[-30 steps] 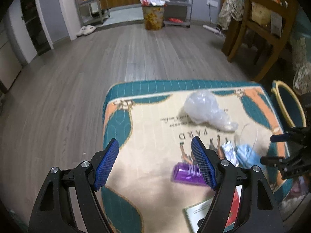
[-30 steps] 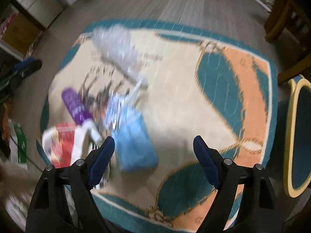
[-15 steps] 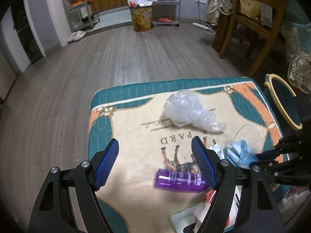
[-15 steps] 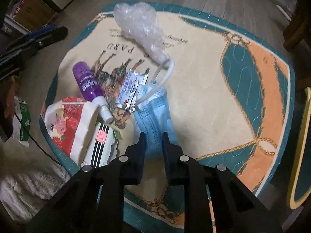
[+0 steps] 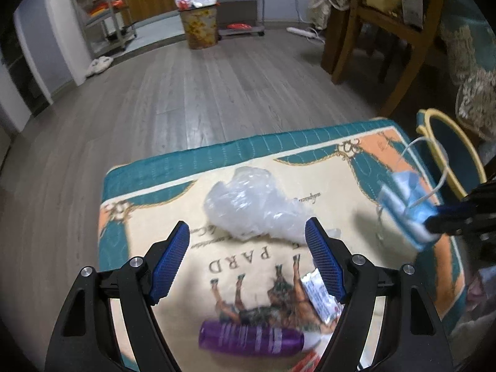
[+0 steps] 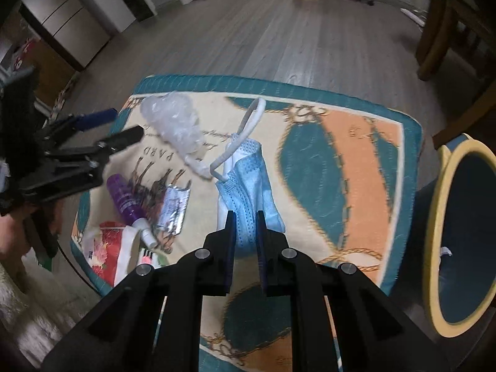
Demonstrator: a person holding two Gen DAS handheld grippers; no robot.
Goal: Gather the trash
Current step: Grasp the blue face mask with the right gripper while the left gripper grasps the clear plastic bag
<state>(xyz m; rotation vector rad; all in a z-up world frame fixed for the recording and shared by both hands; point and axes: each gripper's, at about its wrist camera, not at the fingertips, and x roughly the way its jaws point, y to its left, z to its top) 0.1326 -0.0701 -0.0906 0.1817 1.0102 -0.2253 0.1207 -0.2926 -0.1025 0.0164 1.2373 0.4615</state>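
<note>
My right gripper (image 6: 245,223) is shut on a blue face mask (image 6: 245,173) and holds it above the patterned cushion (image 6: 356,155); the mask's white ear loop sticks up. The mask also shows in the left wrist view (image 5: 406,204). My left gripper (image 5: 246,260) is open and empty, just in front of a crumpled clear plastic bag (image 5: 254,204). On the cushion lie a purple bottle (image 5: 251,339), a silver foil wrapper (image 5: 319,294) and a red and white packet (image 6: 108,248). A blue bin with a yellow rim (image 6: 465,232) stands to the right.
The cushion (image 5: 217,155) sits on a grey wooden floor. A wooden chair (image 5: 387,31) and a draped table stand at the right. A patterned waste bin (image 5: 198,28) and metal shelves are far back.
My right gripper closed on the blue mask and lifted it off the cushion toward the right. My left gripper moved forward toward the clear plastic bag, staying open.
</note>
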